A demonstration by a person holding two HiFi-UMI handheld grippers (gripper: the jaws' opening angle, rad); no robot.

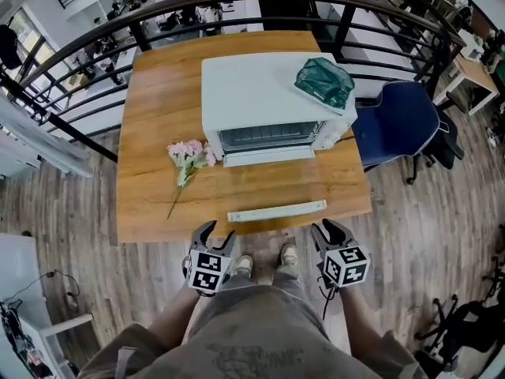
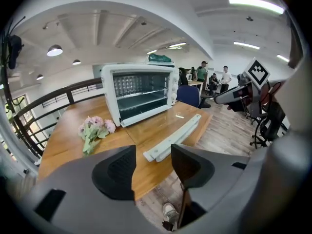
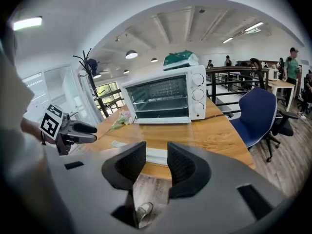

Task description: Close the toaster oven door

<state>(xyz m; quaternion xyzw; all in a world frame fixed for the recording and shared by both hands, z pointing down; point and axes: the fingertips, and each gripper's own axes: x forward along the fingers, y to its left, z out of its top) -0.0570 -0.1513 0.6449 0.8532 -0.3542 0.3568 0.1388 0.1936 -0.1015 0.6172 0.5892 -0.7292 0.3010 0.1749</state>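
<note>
Not started yet imo: left gripper (image 1: 218, 232) and right gripper (image 1: 325, 227) both hang open and empty, so next is reaching in to swing the dropped toaster oven door (image 1: 257, 157) up.

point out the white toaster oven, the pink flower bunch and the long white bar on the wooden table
white toaster oven (image 1: 252, 85), head view, on its flat top panel
pink flower bunch (image 1: 189, 150), head view, on the blossoms
long white bar (image 1: 276, 210), head view, on its middle

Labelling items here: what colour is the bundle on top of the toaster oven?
The bundle is dark green, clearest in the head view.
</note>
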